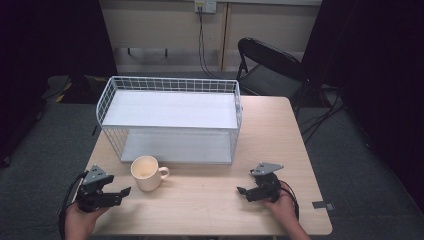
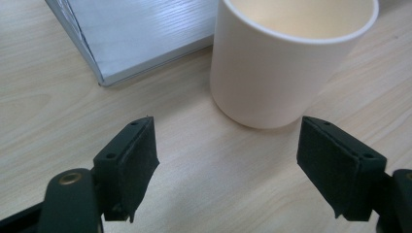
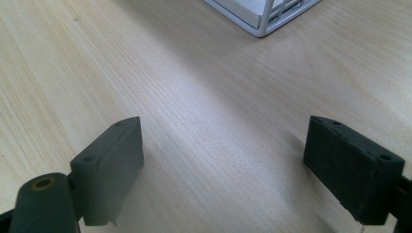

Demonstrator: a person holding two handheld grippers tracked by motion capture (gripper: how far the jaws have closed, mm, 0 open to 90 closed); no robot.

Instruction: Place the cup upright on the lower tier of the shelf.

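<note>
- Mug [image 1: 145, 172] upright on the table [image 1: 210, 200], just in front of the wire shelf [image 1: 170, 117], handle toward the person's right.
- Left gripper [image 2: 228, 165] jaws wide apart, holding nothing, mug just ahead.
- Right gripper [image 3: 223, 170] also gaping, nothing held, well apart from mug.
- Mug looks ceramic: rigid, smooth, likely slippery, chips if dropped. Looks empty, probably moderate weight.
- Best hold: across body or wall at rim; handle is narrow.

A light wooden table [image 1: 210, 195] is standing on grey carpet [image 1: 45, 145]. A white wire rack [image 1: 170, 120] is sitting at its far middle, and a cream mug [image 1: 146, 173] is standing upright just in front of the rack's left part.
</note>
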